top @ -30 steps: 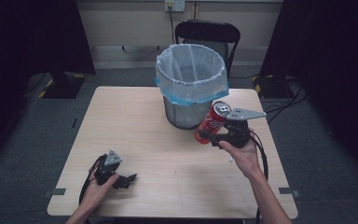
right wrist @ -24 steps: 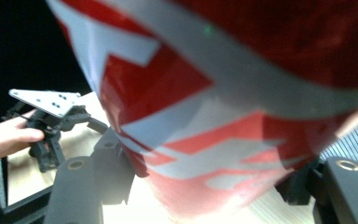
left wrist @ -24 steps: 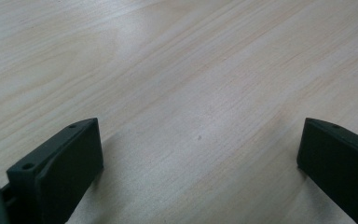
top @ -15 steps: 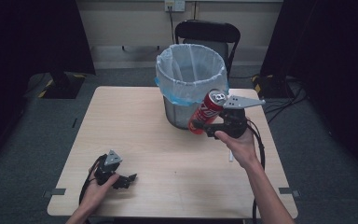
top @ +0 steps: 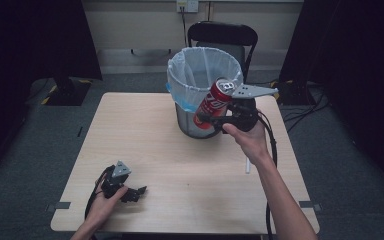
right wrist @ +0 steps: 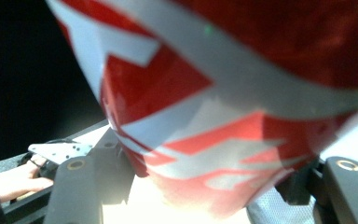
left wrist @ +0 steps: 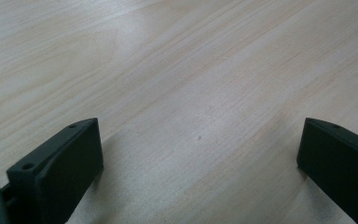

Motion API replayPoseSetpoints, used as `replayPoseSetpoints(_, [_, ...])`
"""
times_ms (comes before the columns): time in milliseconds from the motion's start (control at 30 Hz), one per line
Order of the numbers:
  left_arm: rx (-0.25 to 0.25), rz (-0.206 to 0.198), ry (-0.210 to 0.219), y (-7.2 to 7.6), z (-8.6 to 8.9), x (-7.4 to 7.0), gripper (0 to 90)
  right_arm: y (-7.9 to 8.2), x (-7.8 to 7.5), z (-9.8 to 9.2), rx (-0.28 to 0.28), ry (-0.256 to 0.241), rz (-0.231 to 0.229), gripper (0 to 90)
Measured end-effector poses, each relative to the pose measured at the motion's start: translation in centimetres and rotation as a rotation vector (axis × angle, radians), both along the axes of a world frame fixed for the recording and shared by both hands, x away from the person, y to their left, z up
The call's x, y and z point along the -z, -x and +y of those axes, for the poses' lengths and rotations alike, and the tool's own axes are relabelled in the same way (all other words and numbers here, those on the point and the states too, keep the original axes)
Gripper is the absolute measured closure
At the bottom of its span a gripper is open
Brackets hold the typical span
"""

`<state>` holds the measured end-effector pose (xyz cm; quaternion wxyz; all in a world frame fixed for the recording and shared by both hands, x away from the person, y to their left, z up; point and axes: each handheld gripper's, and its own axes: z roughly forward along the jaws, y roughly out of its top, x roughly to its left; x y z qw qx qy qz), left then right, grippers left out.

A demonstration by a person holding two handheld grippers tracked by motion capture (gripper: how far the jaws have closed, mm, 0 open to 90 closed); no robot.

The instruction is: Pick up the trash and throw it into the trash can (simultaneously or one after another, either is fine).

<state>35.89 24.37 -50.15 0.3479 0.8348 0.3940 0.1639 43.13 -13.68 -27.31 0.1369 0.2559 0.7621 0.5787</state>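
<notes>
We see that the right tool has lifted the red soda can higher and moved it left, so it now tilts against the rim of the trash bin.

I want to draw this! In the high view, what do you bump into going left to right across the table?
left gripper → trash bin → red can → right gripper's grey plate
</notes>
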Motion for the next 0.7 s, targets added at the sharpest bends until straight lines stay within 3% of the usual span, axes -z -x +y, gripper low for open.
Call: replayPoseSetpoints(700, [-0.001, -0.001, -0.002, 0.0, 0.0, 0.0, 0.0, -4.1, -4.7, 1.1, 0.035, -0.049, -0.049, 34.6])
